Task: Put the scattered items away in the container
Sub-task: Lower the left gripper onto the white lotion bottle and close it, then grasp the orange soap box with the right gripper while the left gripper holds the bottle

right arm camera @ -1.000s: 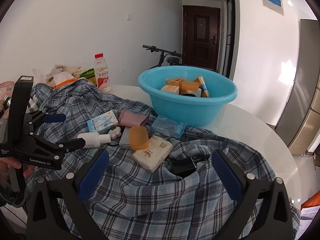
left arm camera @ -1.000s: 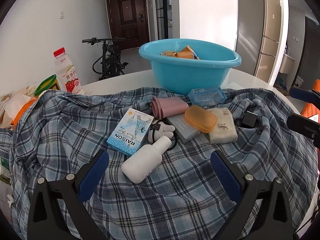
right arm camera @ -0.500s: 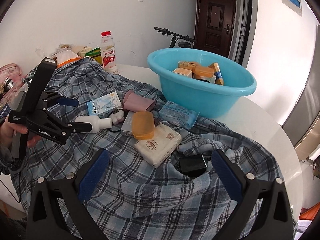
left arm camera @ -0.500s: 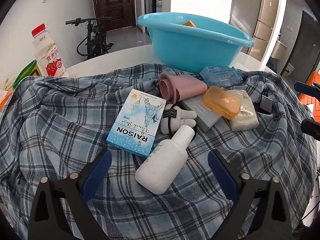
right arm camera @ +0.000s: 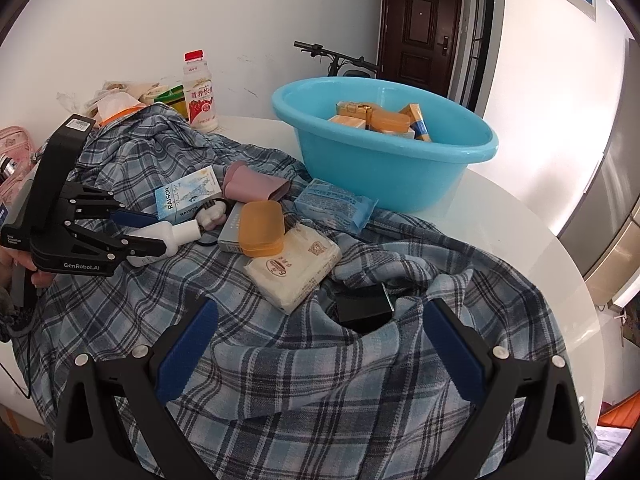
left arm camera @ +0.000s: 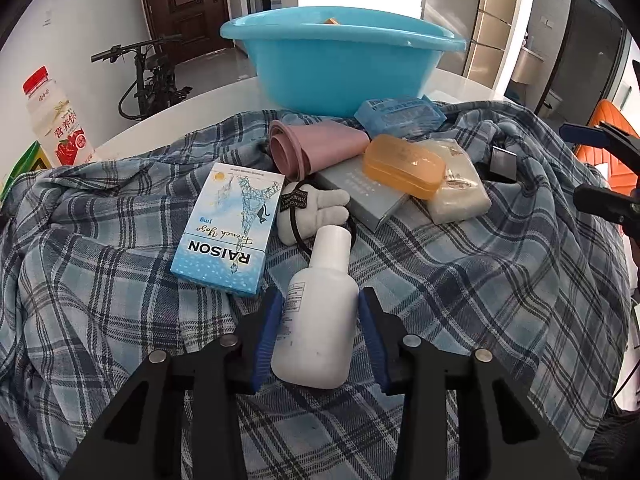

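My left gripper (left arm camera: 318,312) is shut on a white bottle (left arm camera: 320,320) that lies on the plaid cloth (left arm camera: 100,300); it shows from the side in the right wrist view (right arm camera: 148,236). Beyond it lie a blue RAISON box (left arm camera: 228,228), a white plush hair tie (left arm camera: 312,212), a pink roll (left arm camera: 316,148), a grey box (left arm camera: 360,196), an orange soap case (left arm camera: 404,166), a beige pack (left arm camera: 460,188) and a blue tissue pack (left arm camera: 400,112). The blue basin (right arm camera: 384,152) holds several orange boxes. My right gripper (right arm camera: 320,344) is open and empty, above a black block (right arm camera: 362,306).
A red-capped milk bottle (right arm camera: 200,92) and bags stand at the far left of the white round table (right arm camera: 520,248). A bicycle (left arm camera: 148,76) and a dark door stand behind. A fridge is at the right.
My left gripper moved forward and down to the white bottle and closed on it. My right gripper shifted slightly closer to the black block and stayed open.
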Motion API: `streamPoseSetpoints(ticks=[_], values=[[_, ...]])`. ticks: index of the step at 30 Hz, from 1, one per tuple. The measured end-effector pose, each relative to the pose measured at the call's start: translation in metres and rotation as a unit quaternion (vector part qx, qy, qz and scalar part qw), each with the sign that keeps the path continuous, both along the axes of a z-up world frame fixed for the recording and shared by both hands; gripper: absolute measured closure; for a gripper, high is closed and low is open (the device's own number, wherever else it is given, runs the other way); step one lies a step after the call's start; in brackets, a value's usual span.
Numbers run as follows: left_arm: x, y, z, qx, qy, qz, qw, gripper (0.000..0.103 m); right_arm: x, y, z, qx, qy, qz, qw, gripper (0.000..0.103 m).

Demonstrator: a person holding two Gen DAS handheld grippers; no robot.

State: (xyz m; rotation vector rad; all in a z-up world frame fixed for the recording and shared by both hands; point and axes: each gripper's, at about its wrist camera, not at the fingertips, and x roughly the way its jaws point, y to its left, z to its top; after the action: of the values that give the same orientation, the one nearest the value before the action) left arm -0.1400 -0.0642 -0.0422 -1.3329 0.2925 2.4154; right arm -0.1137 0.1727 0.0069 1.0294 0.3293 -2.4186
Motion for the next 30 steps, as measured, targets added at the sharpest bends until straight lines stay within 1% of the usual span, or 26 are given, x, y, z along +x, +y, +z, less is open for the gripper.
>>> streamPoseSetpoints(ticks=[3, 5, 7, 8, 9, 10, 11, 13, 14, 16, 20, 24, 27, 30], values=[[0.002, 0.002, -0.001, -0.017, 0.012, 0.001, 0.9998, 0.061, -0.001, 0.001, -0.002, 0.002, -0.004, -0.002, 1.000, 0.001], [-0.001, 0.002, -0.004, -0.020, 0.010, 0.005, 0.9997, 0.057, -0.001, 0.001, -0.002, 0.005, -0.002, -0.002, 1.000, 0.001], [-0.004, 0.004, -0.009, -0.024, -0.002, 0.004, 0.9997, 0.048, 0.000, -0.001, -0.001, 0.006, 0.001, 0.000, 1.000, 0.001], [-0.006, 0.004, -0.012, -0.029, -0.009, 0.002, 0.9995, 0.038, 0.000, -0.001, -0.001, 0.006, 0.002, 0.001, 1.000, 0.001], [-0.006, 0.004, -0.014, -0.035, -0.002, 0.011, 0.9993, 0.039, 0.000, -0.002, 0.000, 0.008, 0.005, 0.002, 1.000, 0.001], [-0.005, 0.002, -0.012, -0.034, 0.010, 0.020, 0.9992, 0.042, 0.001, -0.002, 0.001, 0.010, 0.007, 0.003, 1.000, 0.001], [-0.006, -0.001, -0.009, -0.023, 0.015, 0.026, 0.9993, 0.060, 0.001, -0.003, 0.001, 0.011, 0.009, 0.003, 1.000, 0.001], [-0.009, -0.012, -0.004, 0.007, 0.013, 0.060, 0.9981, 0.060, 0.001, -0.003, 0.002, 0.013, 0.009, 0.003, 1.000, 0.001], [-0.009, -0.017, -0.002, 0.014, 0.014, 0.081, 0.9965, 0.060, 0.000, -0.003, 0.001, 0.013, 0.008, 0.003, 1.000, 0.001], [-0.008, -0.022, 0.001, 0.005, 0.011, 0.112, 0.9937, 0.060, -0.001, -0.002, 0.001, 0.008, 0.003, 0.002, 1.000, 0.003], [0.006, -0.025, 0.016, 0.002, 0.020, 0.107, 0.9940, 0.061, -0.004, -0.008, 0.005, -0.009, -0.008, 0.019, 1.000, 0.006], [0.014, -0.025, 0.028, 0.012, 0.019, 0.101, 0.9946, 0.061, -0.011, -0.028, 0.010, -0.014, -0.006, 0.045, 0.999, 0.011], [0.018, -0.021, 0.032, 0.014, 0.026, 0.096, 0.9949, 0.061, -0.023, -0.046, 0.007, -0.014, -0.018, 0.063, 0.998, 0.013], [0.017, -0.015, 0.032, 0.011, 0.030, 0.091, 0.9953, 0.061, -0.037, -0.063, 0.000, -0.006, -0.026, 0.072, 0.997, 0.017]])
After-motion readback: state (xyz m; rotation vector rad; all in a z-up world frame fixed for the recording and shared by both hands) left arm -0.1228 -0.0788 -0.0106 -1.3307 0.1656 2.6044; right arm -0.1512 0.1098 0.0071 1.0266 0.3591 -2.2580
